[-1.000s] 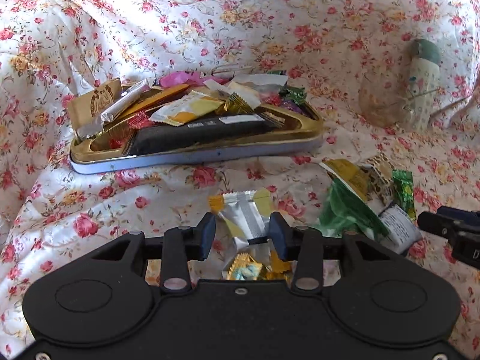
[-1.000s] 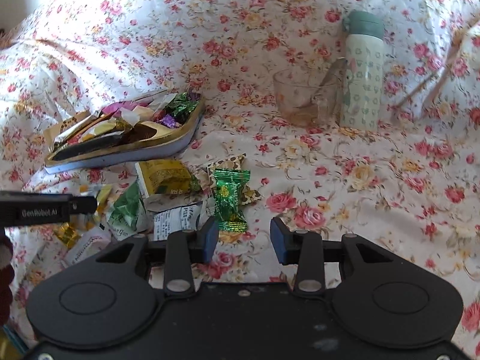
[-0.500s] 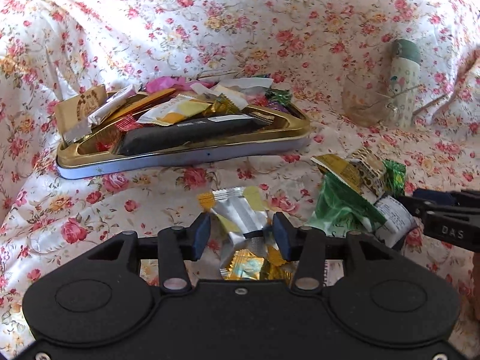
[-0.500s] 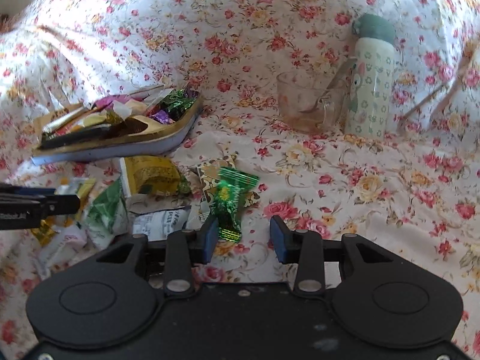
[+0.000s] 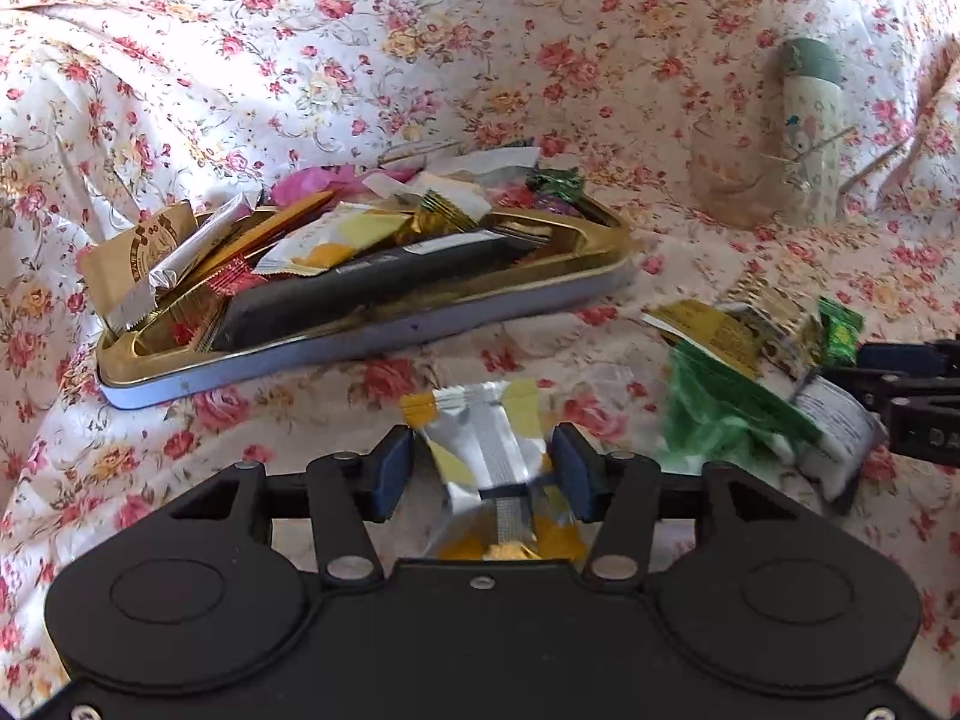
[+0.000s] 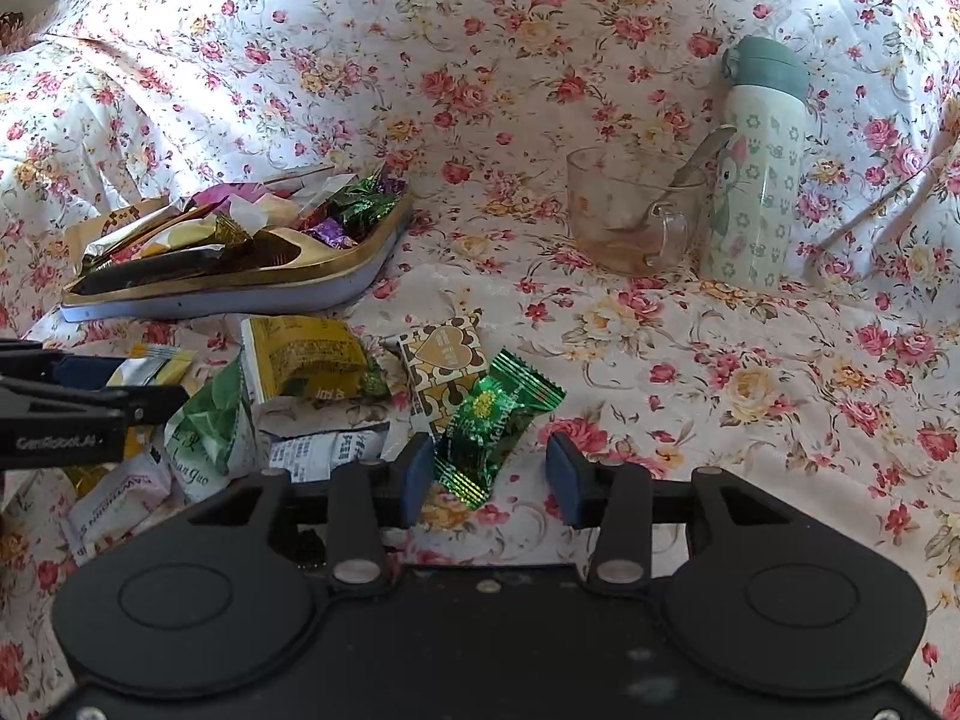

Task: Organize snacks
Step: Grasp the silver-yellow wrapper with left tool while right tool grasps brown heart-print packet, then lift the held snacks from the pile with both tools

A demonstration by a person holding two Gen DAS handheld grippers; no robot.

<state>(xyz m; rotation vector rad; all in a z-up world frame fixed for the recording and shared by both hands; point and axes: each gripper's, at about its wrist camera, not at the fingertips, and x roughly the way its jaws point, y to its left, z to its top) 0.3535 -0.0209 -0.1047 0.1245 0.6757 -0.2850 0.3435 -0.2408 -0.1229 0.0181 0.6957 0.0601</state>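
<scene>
A gold-lined tin tray (image 5: 360, 342) (image 6: 240, 294), heaped with wrapped snacks, lies on the floral cloth. My left gripper (image 5: 483, 471) is low over the cloth and its jaws are opening. A silver and yellow packet (image 5: 480, 438) lies flat between them, not pinched. My right gripper (image 6: 489, 474) is also opening, with a green candy (image 6: 486, 420) lying between its jaws close to the left pad. Between the two grippers sits a loose pile: a yellow packet (image 6: 306, 360), a green packet (image 6: 210, 426) and a brown heart-print packet (image 6: 444, 372).
A glass mug (image 6: 630, 222) with a spoon in it and a pale patterned bottle (image 6: 756, 180) with a green cap stand at the back right. The cloth rises in folds behind the tray. The left gripper's fingers (image 6: 150, 402) reach in beside the pile.
Both grippers' jaws have spread wider. The silver and yellow packet now lies deeper between the left jaws, and the green candy has come in between the right jaws.
</scene>
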